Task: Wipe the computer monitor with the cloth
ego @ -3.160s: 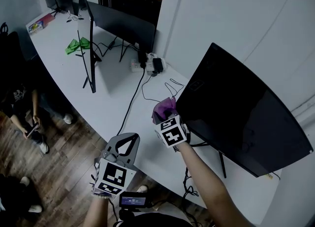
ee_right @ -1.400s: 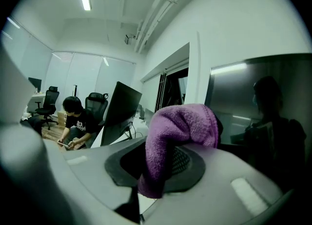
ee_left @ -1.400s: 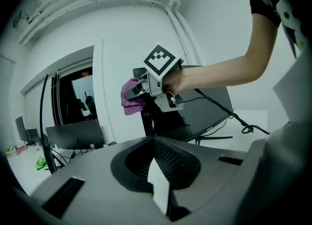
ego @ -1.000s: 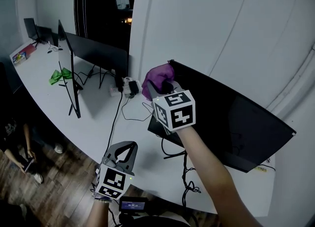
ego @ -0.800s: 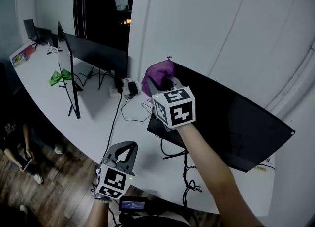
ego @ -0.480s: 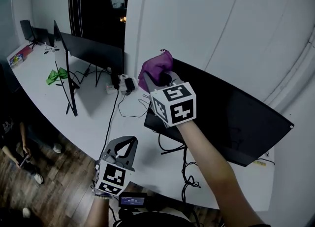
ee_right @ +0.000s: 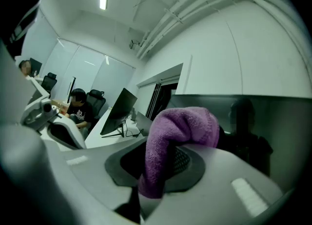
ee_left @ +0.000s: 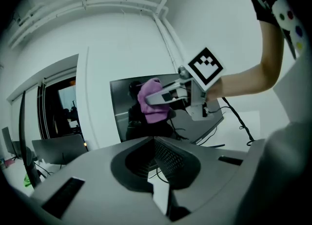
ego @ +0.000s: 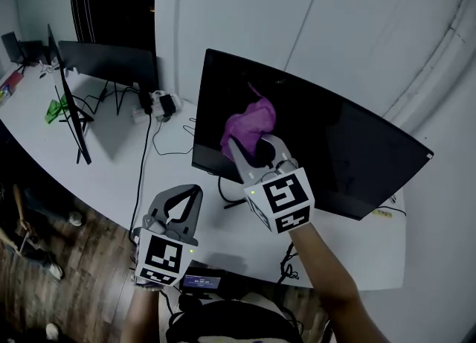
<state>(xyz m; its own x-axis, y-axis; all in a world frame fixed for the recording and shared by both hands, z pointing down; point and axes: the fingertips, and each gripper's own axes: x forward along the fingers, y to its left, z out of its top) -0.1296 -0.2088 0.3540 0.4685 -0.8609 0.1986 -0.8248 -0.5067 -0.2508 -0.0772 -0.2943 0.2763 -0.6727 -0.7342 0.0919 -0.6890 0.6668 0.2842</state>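
Note:
A large black curved monitor (ego: 349, 163) stands on the white desk (ego: 167, 174). A purple cloth (ego: 251, 124) is bunched against the left part of its dark screen. My right gripper (ego: 253, 146) is shut on the cloth and points up at the screen. In the right gripper view the cloth (ee_right: 178, 131) fills the jaws, with the screen (ee_right: 273, 121) right behind it. My left gripper (ego: 189, 190) hangs lower left, near the desk's front edge, shut and with nothing in it. The left gripper view looks over its shut jaws at the cloth (ee_left: 150, 103) and the monitor (ee_left: 122, 109).
Two more monitors (ego: 108, 62) stand at the desk's far left, one seen edge-on (ego: 68, 103). A green cloth (ego: 52, 109), a power strip (ego: 160, 103) and cables lie between them. A seated person (ee_right: 78, 106) shows in the right gripper view. White wall backs the monitor.
The right gripper has carried the purple cloth from the monitor's upper left edge down onto the face of the screen. The left gripper has stayed low and shut.

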